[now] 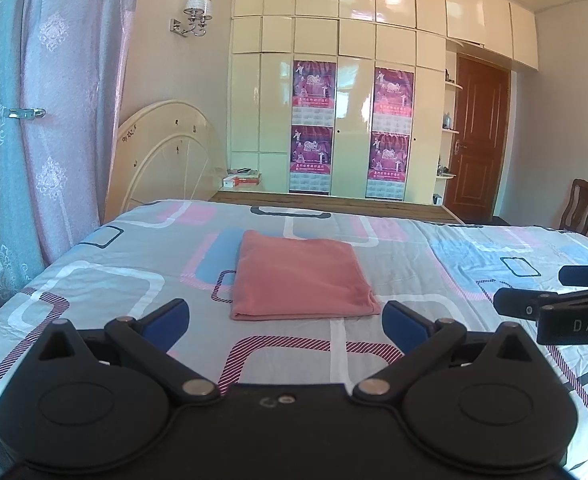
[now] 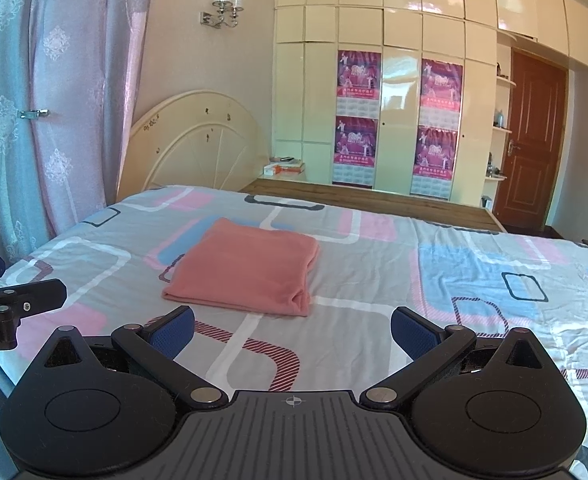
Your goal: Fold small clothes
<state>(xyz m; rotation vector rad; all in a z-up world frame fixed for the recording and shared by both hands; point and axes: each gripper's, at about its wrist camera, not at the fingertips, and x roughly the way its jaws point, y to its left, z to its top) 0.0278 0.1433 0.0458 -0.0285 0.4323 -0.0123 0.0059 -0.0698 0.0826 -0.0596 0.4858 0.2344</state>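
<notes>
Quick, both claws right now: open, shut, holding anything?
Left claw: open, holding nothing.
Right claw: open, holding nothing.
Pink cloth lies folded on the bed.

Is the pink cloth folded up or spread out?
Folded. The cloth lies on the bed as a neat rectangle, with stacked layers showing at its edge.

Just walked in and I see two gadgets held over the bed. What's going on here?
A person holds a two-finger tool in each hand over a bed with a patterned sheet. A salmon-pink garment lies folded into a neat rectangle on the sheet. The left tool and the right tool are both open, short of the garment and touching nothing. Judging by how it lies, the folding looks finished.
</notes>
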